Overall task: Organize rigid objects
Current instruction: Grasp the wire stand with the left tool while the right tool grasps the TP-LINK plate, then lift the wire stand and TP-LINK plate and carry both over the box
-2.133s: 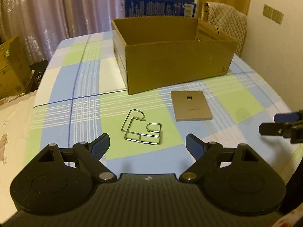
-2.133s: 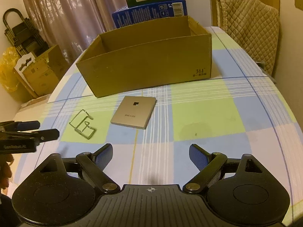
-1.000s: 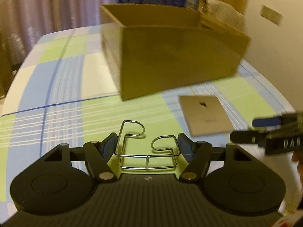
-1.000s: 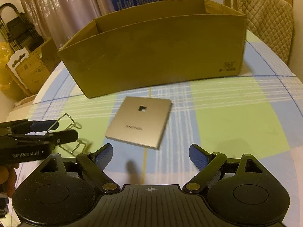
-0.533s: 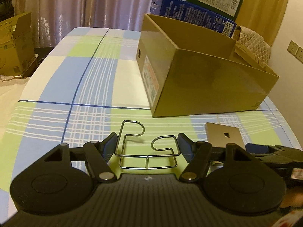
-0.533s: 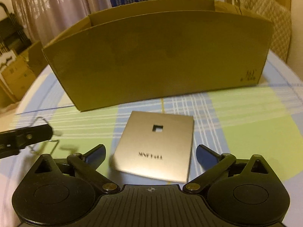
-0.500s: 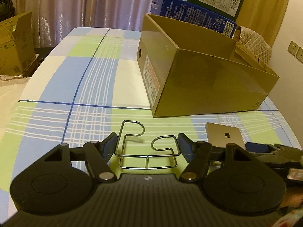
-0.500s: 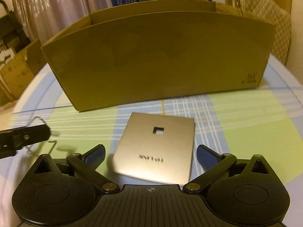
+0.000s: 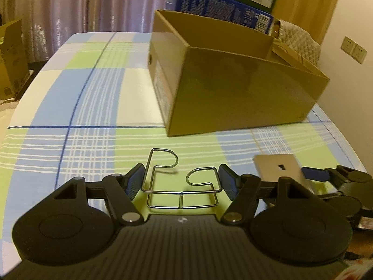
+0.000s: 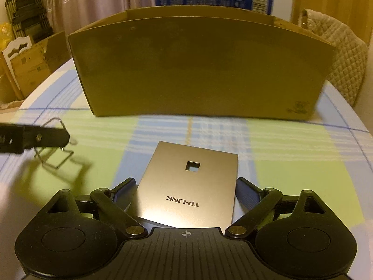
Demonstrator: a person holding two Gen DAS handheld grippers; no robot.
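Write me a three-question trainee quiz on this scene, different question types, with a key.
1. True or false: the left gripper is clamped on the wire rack.
2. Which item sits between the fingers of the right gripper? A) blue box B) TP-LINK plate C) chair cushion
3. Fill in: both items lie in front of the open cardboard ____.

Key: 1 true; 2 B; 3 box.

A checked tablecloth (image 9: 98,98) covers the table; behind it hang pale curtains (image 9: 70,4). A quilted chair back (image 10: 345,53) stands right (beside wall sockets (image 9: 353,49)), printed boxes (image 9: 216,7) behind.
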